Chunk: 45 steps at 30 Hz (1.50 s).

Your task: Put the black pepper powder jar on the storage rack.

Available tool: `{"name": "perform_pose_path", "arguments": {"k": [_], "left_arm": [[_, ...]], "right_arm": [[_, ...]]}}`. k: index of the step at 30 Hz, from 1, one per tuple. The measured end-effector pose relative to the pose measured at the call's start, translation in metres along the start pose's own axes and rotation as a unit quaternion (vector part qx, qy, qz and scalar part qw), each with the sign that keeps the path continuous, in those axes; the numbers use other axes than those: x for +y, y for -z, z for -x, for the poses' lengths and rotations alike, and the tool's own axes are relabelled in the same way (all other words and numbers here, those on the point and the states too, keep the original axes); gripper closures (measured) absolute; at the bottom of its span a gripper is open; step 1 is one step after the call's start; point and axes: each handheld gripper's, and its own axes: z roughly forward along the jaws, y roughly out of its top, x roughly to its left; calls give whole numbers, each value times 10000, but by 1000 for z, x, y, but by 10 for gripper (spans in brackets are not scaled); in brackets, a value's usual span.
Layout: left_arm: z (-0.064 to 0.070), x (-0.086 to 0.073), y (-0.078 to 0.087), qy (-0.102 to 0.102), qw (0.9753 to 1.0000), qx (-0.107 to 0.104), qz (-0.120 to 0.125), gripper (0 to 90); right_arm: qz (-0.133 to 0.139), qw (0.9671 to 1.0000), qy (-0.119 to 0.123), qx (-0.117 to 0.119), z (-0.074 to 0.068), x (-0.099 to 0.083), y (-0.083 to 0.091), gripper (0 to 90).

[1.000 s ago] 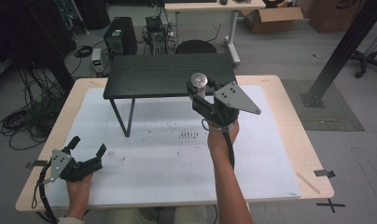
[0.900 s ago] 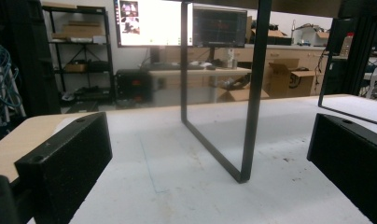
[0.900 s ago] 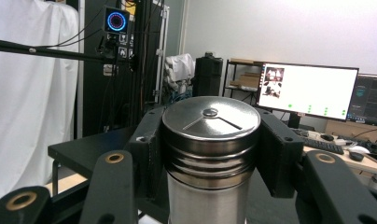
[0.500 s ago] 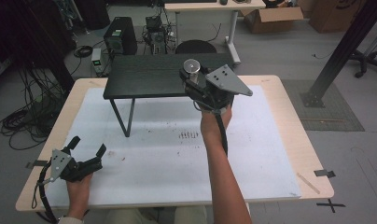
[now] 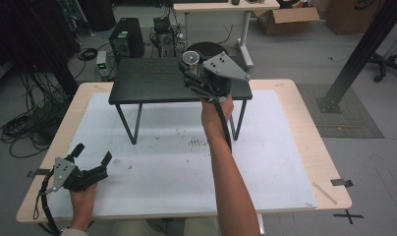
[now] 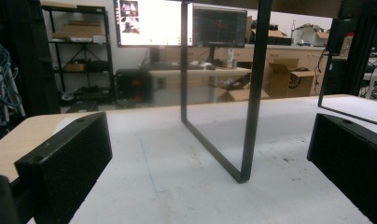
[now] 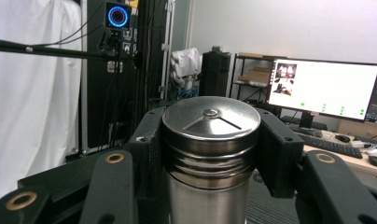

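Observation:
A shiny steel shaker jar with a metal lid [image 7: 210, 140] stands upright between the jaws of my right gripper [image 7: 210, 154], which is shut on it. In the high view the jar [image 5: 190, 59] is held over the top of a small black stand-up shelf [image 5: 152, 81] at the back of the table, with the right gripper [image 5: 199, 73] above its right half. My left gripper [image 5: 91, 157] rests low at the table's front left corner, open, nothing between its jaws. The left gripper view looks at the shelf's thin black leg [image 6: 252, 93].
A white mat [image 5: 177, 162] covers most of the wooden table [image 5: 304, 118]. The shelf stands on thin black frame legs at the back. Behind the table are cables, a computer tower [image 5: 125, 37], a desk and cardboard boxes on the floor.
My right gripper has carried the jar away from the person and to the left, from over the shelf's front right edge to above its top. The left gripper has stayed put.

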Motion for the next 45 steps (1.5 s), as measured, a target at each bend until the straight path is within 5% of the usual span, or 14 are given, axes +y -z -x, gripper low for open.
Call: {"name": "perform_pose_path", "arguments": {"k": [12, 24, 34, 45], "left_arm": [[0, 0, 0, -18, 10000, -3, -13, 3], [1, 0, -1, -38, 10000, -7, -55, 3], [1, 0, -1, -47, 10000, -4, -55, 3], [1, 0, -1, -59, 10000, -11, -72, 3]], "right_arm": [[-237, 9994, -113, 223, -1, 5, -39, 489], [-657, 9973, -283, 192, 0, -6, -76, 489], [-1146, 9912, -597, 295, 0, -16, -100, 489], [-1665, 9831, -627, 421, -2, -15, -116, 488]]}}
